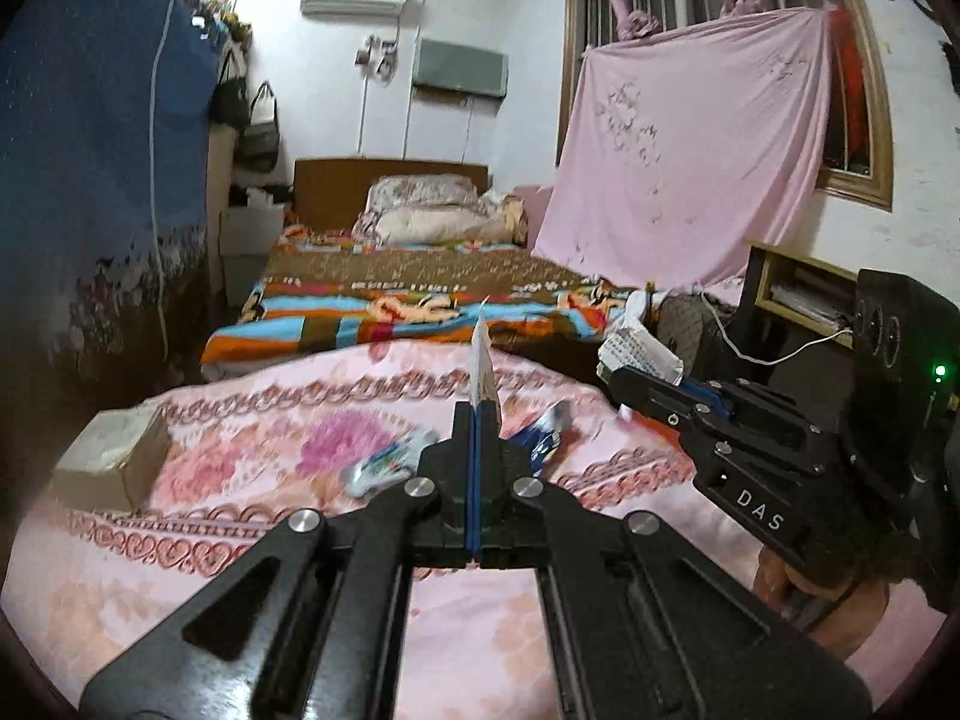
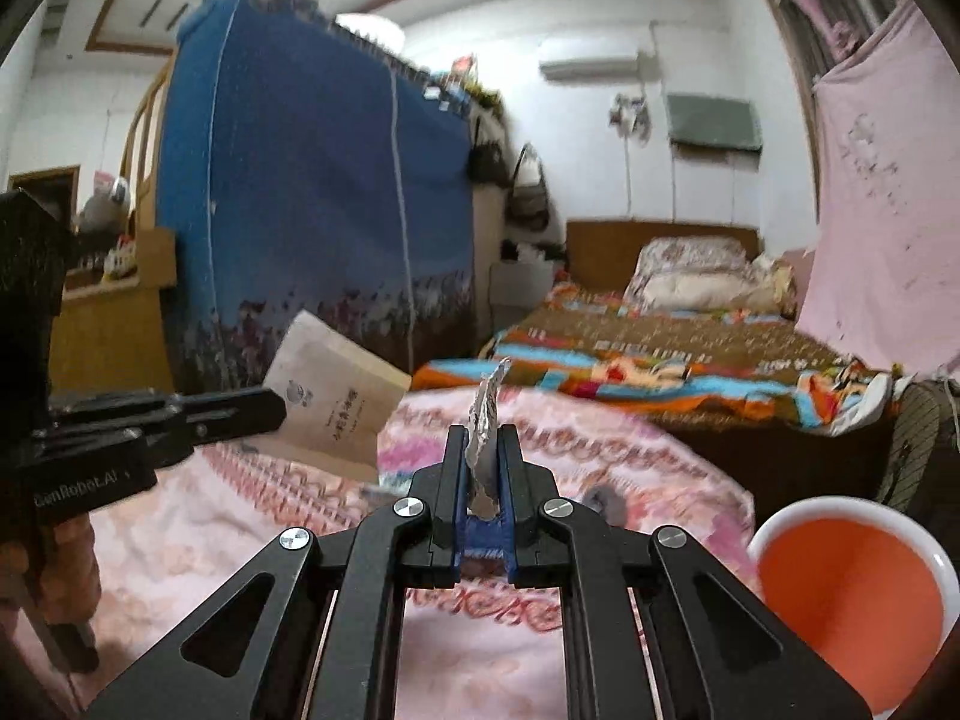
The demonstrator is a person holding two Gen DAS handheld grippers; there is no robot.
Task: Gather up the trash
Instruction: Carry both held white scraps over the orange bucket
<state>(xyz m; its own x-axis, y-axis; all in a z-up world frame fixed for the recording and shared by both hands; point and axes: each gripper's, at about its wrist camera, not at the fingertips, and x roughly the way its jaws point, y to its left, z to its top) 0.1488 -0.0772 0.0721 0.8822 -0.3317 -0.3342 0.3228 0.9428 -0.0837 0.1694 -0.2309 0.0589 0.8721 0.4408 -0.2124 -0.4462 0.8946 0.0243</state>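
Note:
My left gripper is shut on a flat beige paper packet, seen edge-on above the pink floral bedspread. The same packet shows in the right wrist view, held by the left gripper. My right gripper is shut on a crumpled printed paper; that paper also shows in the left wrist view, in the right gripper. Two wrappers, a blue-white one and a dark blue one, lie on the bedspread ahead.
An orange bin with a white rim stands at the lower right. A beige box lies on the bedspread at left. A colourful bed, a blue cloth wardrobe and a hanging pink sheet lie beyond.

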